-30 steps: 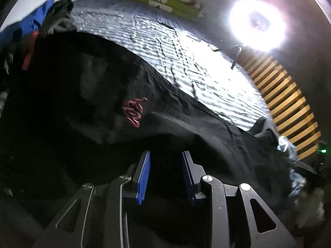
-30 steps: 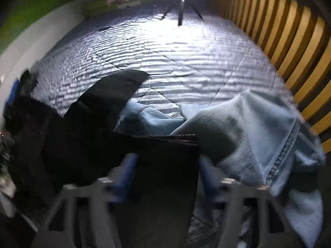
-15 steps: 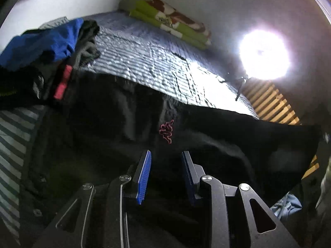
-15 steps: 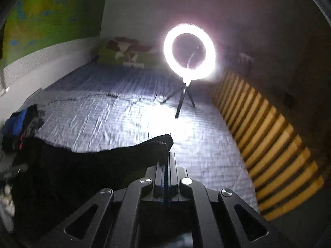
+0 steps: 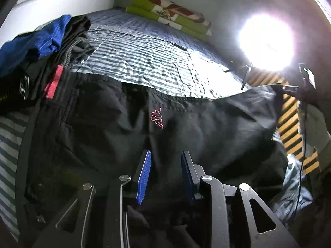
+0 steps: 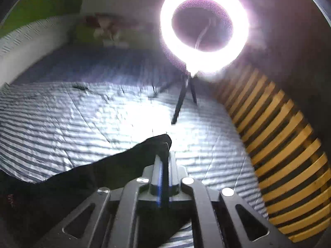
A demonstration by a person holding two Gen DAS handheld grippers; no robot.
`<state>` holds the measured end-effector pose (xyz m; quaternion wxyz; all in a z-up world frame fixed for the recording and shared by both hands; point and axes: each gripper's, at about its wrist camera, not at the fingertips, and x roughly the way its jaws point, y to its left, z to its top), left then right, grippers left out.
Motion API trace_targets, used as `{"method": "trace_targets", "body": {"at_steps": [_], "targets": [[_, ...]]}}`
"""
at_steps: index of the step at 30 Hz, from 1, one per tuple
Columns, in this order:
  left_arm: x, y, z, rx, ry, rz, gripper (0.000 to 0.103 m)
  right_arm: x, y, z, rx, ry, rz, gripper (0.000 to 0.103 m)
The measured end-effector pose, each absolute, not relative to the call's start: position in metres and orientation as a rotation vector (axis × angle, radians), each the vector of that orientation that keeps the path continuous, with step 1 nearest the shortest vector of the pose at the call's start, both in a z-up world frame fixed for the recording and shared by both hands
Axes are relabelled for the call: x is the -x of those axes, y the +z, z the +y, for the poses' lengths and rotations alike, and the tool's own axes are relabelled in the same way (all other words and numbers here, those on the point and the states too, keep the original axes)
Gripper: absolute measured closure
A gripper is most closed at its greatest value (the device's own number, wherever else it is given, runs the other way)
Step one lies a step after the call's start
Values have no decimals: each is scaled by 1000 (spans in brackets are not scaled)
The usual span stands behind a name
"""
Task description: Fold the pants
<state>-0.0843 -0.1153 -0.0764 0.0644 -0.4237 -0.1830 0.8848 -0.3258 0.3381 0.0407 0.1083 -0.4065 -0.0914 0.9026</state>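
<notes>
Black pants (image 5: 206, 128) with a small pink logo (image 5: 156, 118) hang stretched in front of me over the striped bed (image 5: 155, 62). My left gripper (image 5: 165, 155) has its blue pads (image 5: 143, 177) partly apart, and bunched black cloth fills the gap. In the right wrist view, my right gripper (image 6: 164, 157) pinches the end of a pant leg (image 6: 103, 175) above the bed (image 6: 72, 124). Its jaws are opening slightly with the cloth still between them. A white-gloved hand (image 5: 310, 128) shows at the right edge of the left wrist view, where the pants end.
A bright ring light (image 6: 204, 26) on a tripod stands on the bed ahead. Wooden slats (image 6: 279, 144) run along the right side. A pile of clothes (image 5: 41, 41) lies at the left, folded green bedding (image 5: 169, 18) at the far end, and light blue jeans (image 5: 293, 186) at lower right.
My right gripper went from open around the dark cloth over the jeans to closed on the pant leg, then swung up and away. The pants are now pulled out wide. My left gripper shifted slightly.
</notes>
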Motion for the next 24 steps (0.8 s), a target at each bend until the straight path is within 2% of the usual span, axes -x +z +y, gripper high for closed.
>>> {"method": "trace_targets", "body": {"at_steps": [1, 2, 4, 8, 13, 18, 19, 20, 21, 24], "targets": [[83, -77, -114, 1281, 2675, -533, 71, 324, 37, 341, 1207, 2658, -239, 81], [83, -78, -113, 1283, 2676, -527, 70, 319, 35, 347, 1219, 2676, -191, 64], [81, -80, -117, 1299, 2674, -538, 70, 301, 33, 362, 1234, 2709, -99, 51], [73, -78, -122, 1294, 2659, -566, 70, 236, 20, 400, 1353, 2717, 196, 49], [62, -71, -117, 1270, 2670, -505, 70, 169, -19, 422, 1481, 2633, 414, 43], [29, -62, -124, 1236, 2704, -483, 70, 149, -50, 404, 1616, 2668, 614, 44], [22, -59, -127, 1226, 2711, -494, 70, 147, -51, 400, 1614, 2693, 653, 53], [17, -57, -132, 1220, 2721, -506, 70, 143, -50, 393, 1600, 2714, 666, 88], [12, -57, -136, 1217, 2735, -515, 70, 142, -46, 383, 1603, 2703, 604, 101], [6, -59, -147, 1237, 2769, -520, 70, 119, -18, 367, 1540, 2711, 436, 100]]}}
